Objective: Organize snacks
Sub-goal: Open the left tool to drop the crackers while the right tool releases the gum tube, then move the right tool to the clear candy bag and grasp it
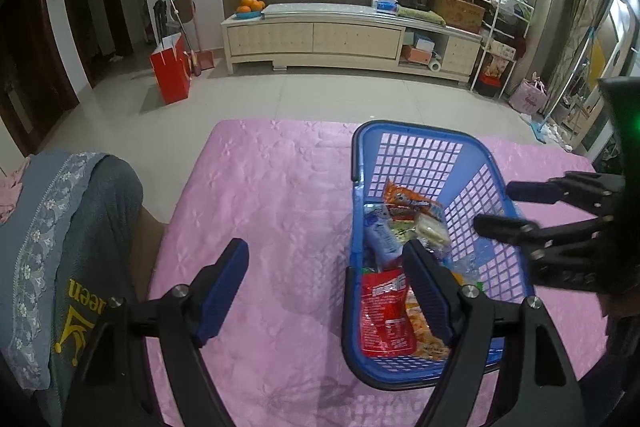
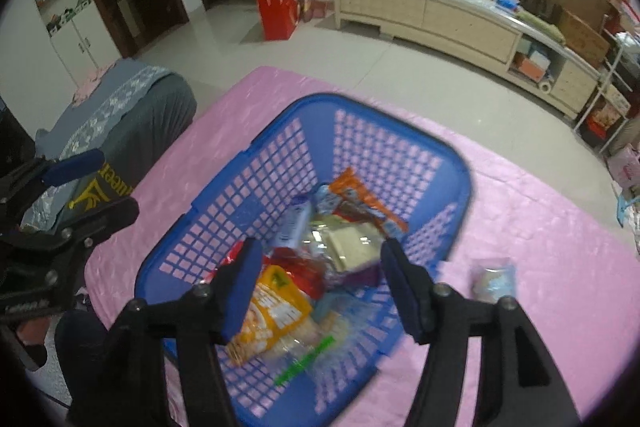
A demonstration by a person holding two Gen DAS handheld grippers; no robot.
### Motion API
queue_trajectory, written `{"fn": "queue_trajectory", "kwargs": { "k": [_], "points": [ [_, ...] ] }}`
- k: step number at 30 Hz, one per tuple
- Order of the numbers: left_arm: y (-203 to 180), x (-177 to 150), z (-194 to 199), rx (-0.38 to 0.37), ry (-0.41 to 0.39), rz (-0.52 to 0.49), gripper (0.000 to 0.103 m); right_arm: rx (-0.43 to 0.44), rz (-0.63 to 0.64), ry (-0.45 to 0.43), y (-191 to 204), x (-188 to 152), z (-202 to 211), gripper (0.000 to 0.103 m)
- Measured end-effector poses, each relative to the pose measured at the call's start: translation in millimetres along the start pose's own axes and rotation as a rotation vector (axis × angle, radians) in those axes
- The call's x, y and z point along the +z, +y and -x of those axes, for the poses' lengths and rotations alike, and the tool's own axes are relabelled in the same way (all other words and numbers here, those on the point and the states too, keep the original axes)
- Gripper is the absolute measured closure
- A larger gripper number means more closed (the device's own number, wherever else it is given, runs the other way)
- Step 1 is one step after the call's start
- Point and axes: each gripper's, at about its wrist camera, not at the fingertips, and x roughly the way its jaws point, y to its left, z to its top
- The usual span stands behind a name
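Note:
A blue plastic basket (image 1: 416,151) stands on the pink table cover and holds several snack packets, among them a red packet (image 1: 384,311) and an orange one (image 1: 404,201). It also shows in the right wrist view (image 2: 276,163), with a yellow packet (image 2: 272,311) and a clear-wrapped sandwich pack (image 2: 352,243) inside. One small clear-wrapped snack (image 2: 494,279) lies on the cover just right of the basket. My left gripper (image 1: 326,285) is open and empty beside the basket's left rim. My right gripper (image 2: 320,287) is open and empty above the basket's near end; it also appears in the left wrist view (image 1: 498,209).
The pink cover (image 1: 272,211) spreads over the table. A grey cushioned chair (image 1: 68,227) stands at the left edge. Beyond the table are tiled floor, a red paper bag (image 1: 170,67) and a long cream cabinet (image 1: 344,39) with oranges on it.

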Motion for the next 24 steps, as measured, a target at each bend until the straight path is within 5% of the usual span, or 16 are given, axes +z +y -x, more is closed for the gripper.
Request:
{"fn": "queue_trajectory", "kwargs": {
  "k": [6, 13, 17, 24],
  "points": [
    [-19, 7, 13, -0.005, -0.015, -0.033, 0.024, -0.031, -0.054, -0.039, -30, -5, 33, 0.036],
    [-45, 20, 15, -0.012, 0.004, -0.07, 0.0, -0.062, -0.111, -0.075, -64, -12, 59, 0.034],
    [-58, 31, 13, -0.022, 0.011, -0.067, 0.0, -0.09, -0.143, -0.088, -86, -18, 67, 0.021],
    [-83, 39, -8, -0.014, 0.051, -0.105, 0.0, -0.113, -0.209, -0.033, -125, -28, 50, 0.018]
  ]
}}
